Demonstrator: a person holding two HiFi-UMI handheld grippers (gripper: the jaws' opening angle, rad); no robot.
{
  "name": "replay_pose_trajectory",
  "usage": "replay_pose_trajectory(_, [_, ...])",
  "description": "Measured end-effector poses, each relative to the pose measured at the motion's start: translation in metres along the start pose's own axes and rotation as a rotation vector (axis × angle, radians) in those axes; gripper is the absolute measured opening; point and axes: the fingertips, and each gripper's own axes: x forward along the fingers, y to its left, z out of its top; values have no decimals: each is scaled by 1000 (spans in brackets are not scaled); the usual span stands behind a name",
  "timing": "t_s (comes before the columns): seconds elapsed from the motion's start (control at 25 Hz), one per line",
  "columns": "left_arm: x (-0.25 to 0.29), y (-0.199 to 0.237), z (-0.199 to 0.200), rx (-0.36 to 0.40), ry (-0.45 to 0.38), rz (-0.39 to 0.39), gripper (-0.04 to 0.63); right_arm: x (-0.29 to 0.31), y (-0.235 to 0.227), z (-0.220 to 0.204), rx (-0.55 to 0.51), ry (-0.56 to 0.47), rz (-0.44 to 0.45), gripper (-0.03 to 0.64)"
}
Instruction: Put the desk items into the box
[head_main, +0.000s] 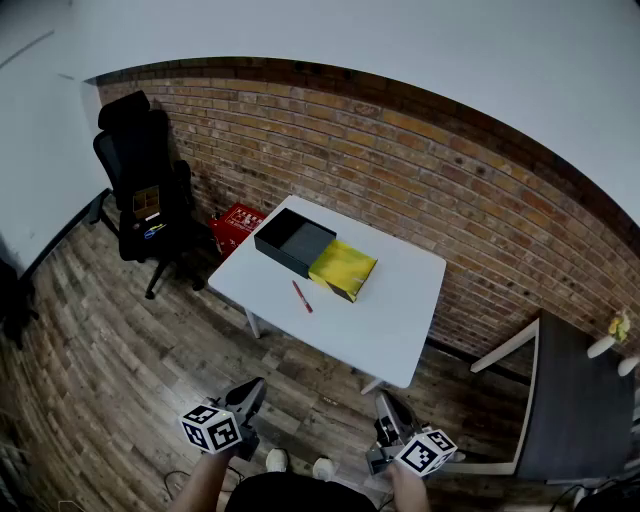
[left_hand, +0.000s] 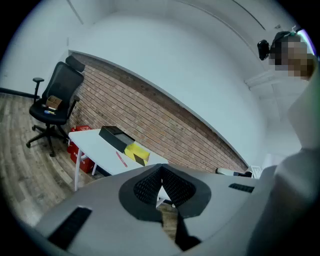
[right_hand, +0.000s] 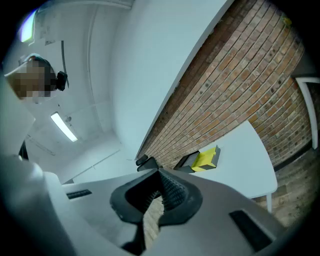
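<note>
An open black box (head_main: 293, 240) lies on the white table (head_main: 400, 320), with a yellow box (head_main: 343, 268) against its right end. A red pen (head_main: 301, 296) lies on the table in front of them. Both grippers hang low by the person's body, well short of the table. My left gripper (head_main: 252, 388) is shut and holds nothing; its view shows the closed jaws (left_hand: 161, 172) with the black box (left_hand: 114, 135), the yellow box (left_hand: 137, 153) and the pen (left_hand: 121, 159) far off. My right gripper (head_main: 386, 402) also looks shut and empty (right_hand: 159, 174), tilted towards the yellow box (right_hand: 206, 158).
A black office chair (head_main: 145, 200) with small items on its seat stands at the left. A red crate (head_main: 235, 228) sits on the floor by the brick wall (head_main: 420, 170). A grey chair (head_main: 575, 400) stands at the right. Wooden floor lies between me and the table.
</note>
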Motion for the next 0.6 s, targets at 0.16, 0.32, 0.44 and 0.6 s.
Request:
replay_pose_trajectory(0.16, [-5, 7, 9, -20, -26, 6, 14, -2, 6, -4, 10, -7, -10, 21])
replay_pose_trajectory(0.32, [-2, 12, 15, -38, -33, 1, 14, 6, 9, -3, 6, -9, -9, 21])
replay_pose_trajectory(0.44, [-1, 13, 18, -50, -31, -8, 14, 9, 10, -3, 10, -14, -14, 21])
replay_pose_trajectory(0.6, [-4, 16, 22, -57, -35, -17, 14, 12, 14, -4, 46, -23, 7, 21])
